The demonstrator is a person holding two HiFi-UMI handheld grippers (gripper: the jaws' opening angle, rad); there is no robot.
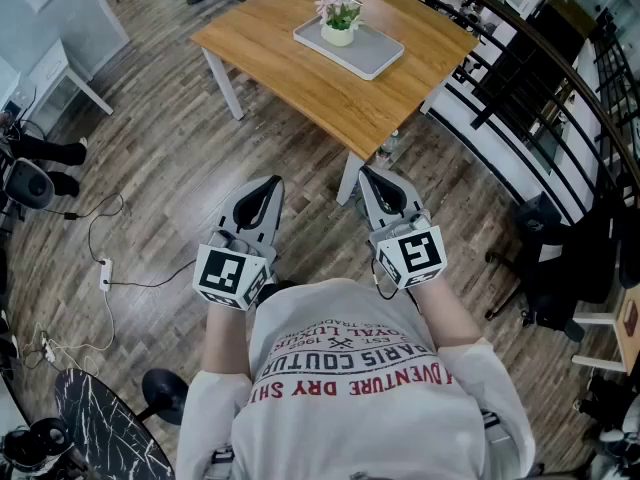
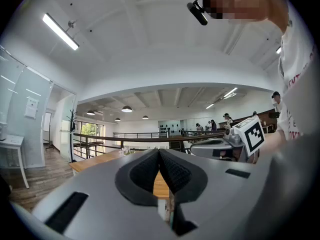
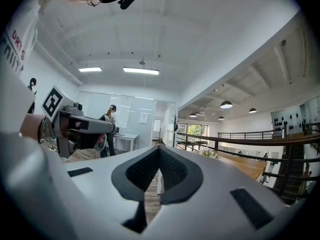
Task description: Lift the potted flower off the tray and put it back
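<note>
A small potted flower (image 1: 338,20) with pink blooms in a pale pot stands on a grey tray (image 1: 375,56) on the wooden table (image 1: 300,78), far ahead of me. My left gripper (image 1: 268,184) and right gripper (image 1: 372,176) are held level side by side near my body, well short of the table, both shut and holding nothing. In the left gripper view the left gripper (image 2: 159,151) has its jaws closed together, and the flower (image 2: 125,150) shows tiny on the table. The right gripper (image 3: 159,150) is likewise shut in its own view, with the flower (image 3: 207,153) small to its right.
A black metal railing (image 1: 520,58) runs behind and right of the table. Cables and a power strip (image 1: 104,274) lie on the wood floor at left. A bottle (image 1: 389,146) stands by the table leg. A dark round stool (image 1: 165,392) is at lower left.
</note>
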